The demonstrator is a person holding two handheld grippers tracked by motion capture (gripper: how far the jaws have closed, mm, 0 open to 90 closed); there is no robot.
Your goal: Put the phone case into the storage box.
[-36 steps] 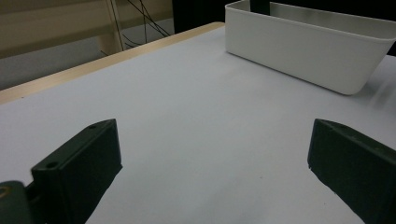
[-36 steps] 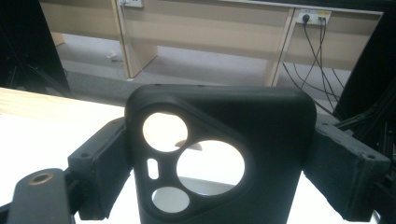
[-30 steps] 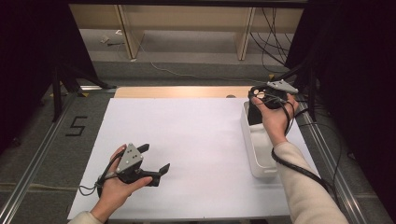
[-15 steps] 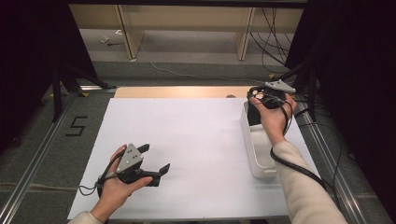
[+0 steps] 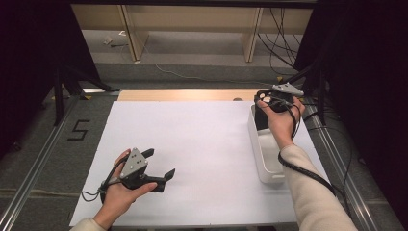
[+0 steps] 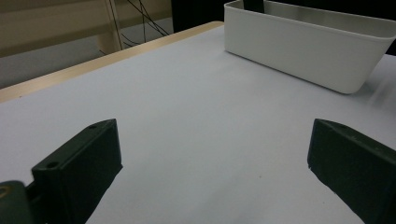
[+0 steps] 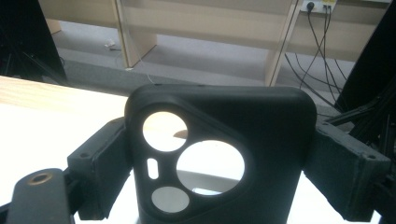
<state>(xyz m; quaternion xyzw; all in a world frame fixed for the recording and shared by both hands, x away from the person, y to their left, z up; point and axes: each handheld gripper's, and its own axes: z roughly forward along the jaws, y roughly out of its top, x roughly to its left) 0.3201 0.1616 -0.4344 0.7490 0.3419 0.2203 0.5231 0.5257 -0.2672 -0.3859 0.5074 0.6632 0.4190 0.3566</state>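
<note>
The desk [image 5: 202, 159] is lying under a white sheet, with a strip of bare wood showing along its far edge at 12 o'clock. A white bin [image 5: 263, 154] is sitting at about 3 o'clock on the sheet, long and narrow. The right gripper [image 5: 269, 107] is hanging over the bin's far end, its jaws pressing both sides of a black phone case [image 7: 219, 154] with round camera cut-outs, held upright. The left gripper [image 5: 156, 166] is resting at 7 o'clock, jaws spread wide and gripping nothing, with bare sheet lying between it and the bin.
</note>
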